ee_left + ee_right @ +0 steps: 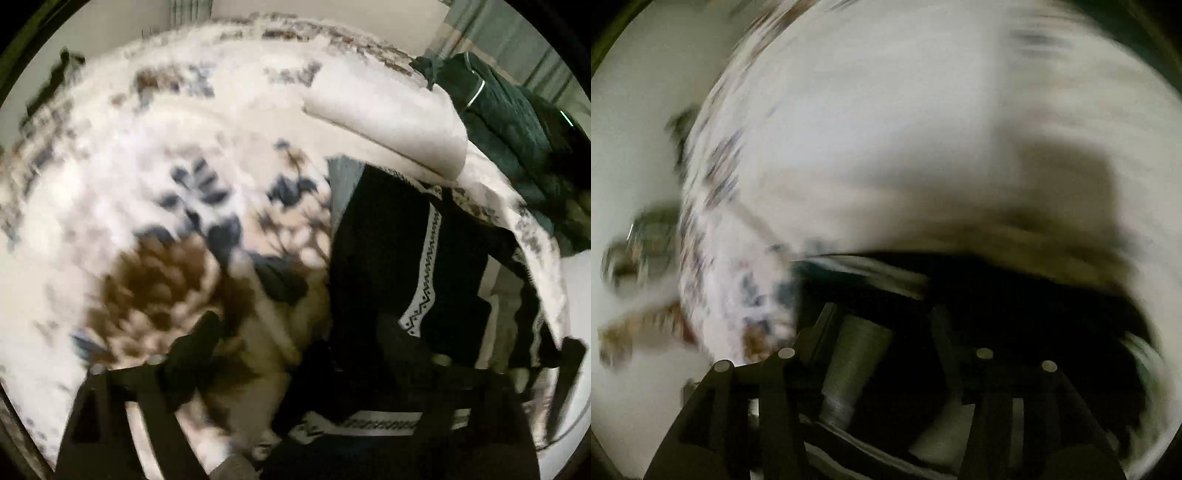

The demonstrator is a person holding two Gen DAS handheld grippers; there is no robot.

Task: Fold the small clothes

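— Where did the black garment (pixel 376 258) lie?
— Across the left gripper (pixel 295 332), its right finger buried in dark cloth; whether those jaws pinched it, I could not tell; the right gripper (pixel 882 325) stood spread, black fabric draped between.
— Texture?
— Soft, black, with a white zigzag-trimmed band (pixel 424 266); beyond lay a floral blanket (pixel 166 184), a folded cream cloth (pixel 391 125), then a dark green pile (pixel 509 122).

Black garment (pixel 384 240) — seemingly matt cloth
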